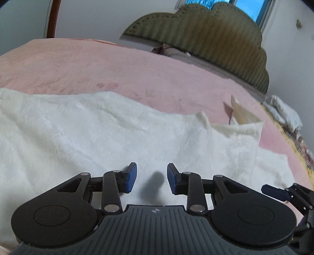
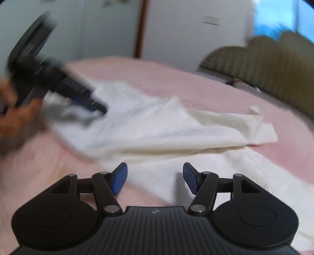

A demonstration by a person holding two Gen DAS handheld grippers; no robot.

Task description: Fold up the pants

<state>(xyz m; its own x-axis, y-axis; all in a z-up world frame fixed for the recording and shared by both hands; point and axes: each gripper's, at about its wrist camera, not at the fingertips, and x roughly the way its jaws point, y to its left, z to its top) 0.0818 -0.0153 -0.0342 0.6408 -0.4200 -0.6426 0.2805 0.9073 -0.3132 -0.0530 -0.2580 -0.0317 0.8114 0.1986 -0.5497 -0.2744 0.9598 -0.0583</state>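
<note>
Two black grippers with blue pads hover above the cream-white fleecy pants (image 2: 157, 125), which lie spread and partly folded across the pink bedspread (image 1: 78, 64). Left gripper (image 1: 151, 179) has its jaws apart, nothing between them. Right gripper (image 2: 155, 177) gapes wider, also empty, near the pants' near edge. An olive scalloped headboard (image 1: 206, 39) stands far right.

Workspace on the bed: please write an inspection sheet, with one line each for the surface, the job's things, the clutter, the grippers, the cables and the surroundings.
Surface: pink bed cover, wrinkled.
Job's things: white pants lying on the cover, partly folded over.
Clutter: pale bundle at the bed's edge.
Grippers: left gripper open above the pants, nothing between its jaws; right gripper open wider, also holding nothing.
Cables: nothing seen.
Surroundings: green headboard, window, white wall.
</note>
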